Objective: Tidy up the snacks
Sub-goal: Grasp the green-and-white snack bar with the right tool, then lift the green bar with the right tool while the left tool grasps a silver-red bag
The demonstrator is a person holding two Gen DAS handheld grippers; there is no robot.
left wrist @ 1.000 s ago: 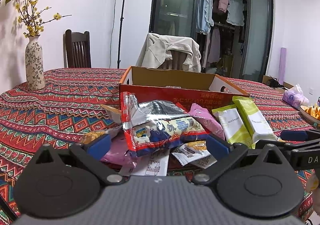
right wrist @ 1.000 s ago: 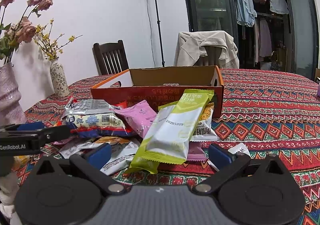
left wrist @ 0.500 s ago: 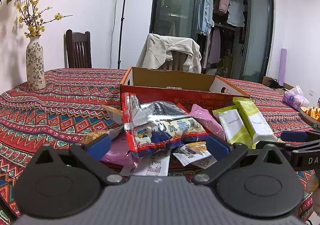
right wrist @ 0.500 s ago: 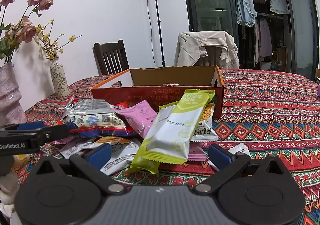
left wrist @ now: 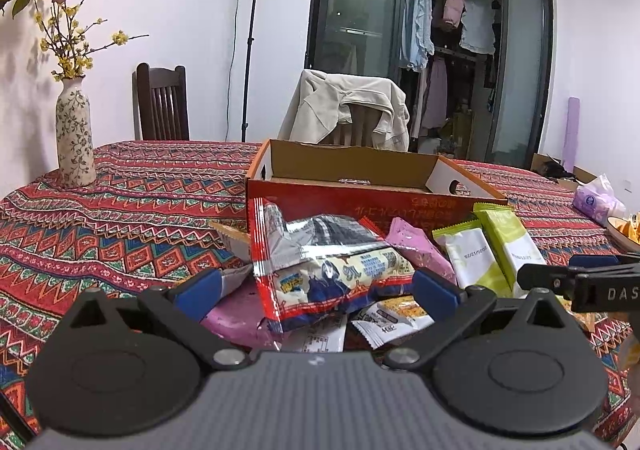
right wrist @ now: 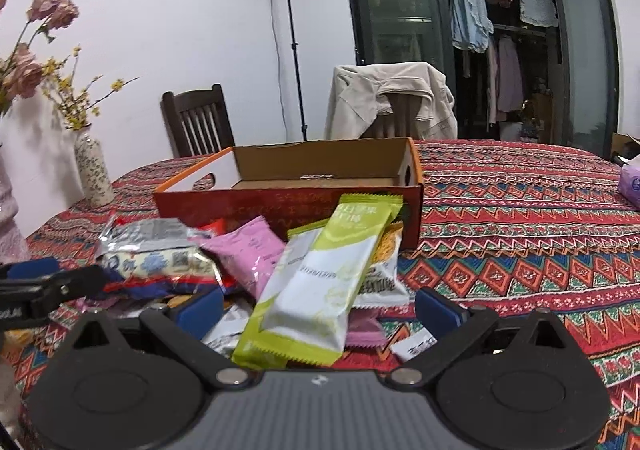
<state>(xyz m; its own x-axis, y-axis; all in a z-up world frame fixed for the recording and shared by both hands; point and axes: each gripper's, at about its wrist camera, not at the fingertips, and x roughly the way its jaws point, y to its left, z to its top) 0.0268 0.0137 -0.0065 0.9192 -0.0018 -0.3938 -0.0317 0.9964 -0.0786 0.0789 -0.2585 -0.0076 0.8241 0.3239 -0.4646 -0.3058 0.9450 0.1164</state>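
The left gripper (left wrist: 316, 292) is held with its jaws spread wide and nothing grasped; its blue pads (left wrist: 198, 289) flank a red-edged silver snack bag (left wrist: 324, 270) lying on top of the snack pile. A pink packet (left wrist: 420, 250) is seen at 1 o'clock of that bag, and two green-and-white wafer packets (left wrist: 492, 246) at 2 o'clock, leaning on the box. The right gripper (right wrist: 318, 310) is likewise spread apart and grasping nothing, with a green-and-white wafer packet (right wrist: 320, 282) lying between its fingers, atop other packets. An open orange cardboard box (right wrist: 288, 201) is set at 12 o'clock, just behind the pile, on a patterned red tablecloth (right wrist: 520, 234). A flower vase (left wrist: 74, 141) is placed at 10 o'clock, well apart from the snacks.
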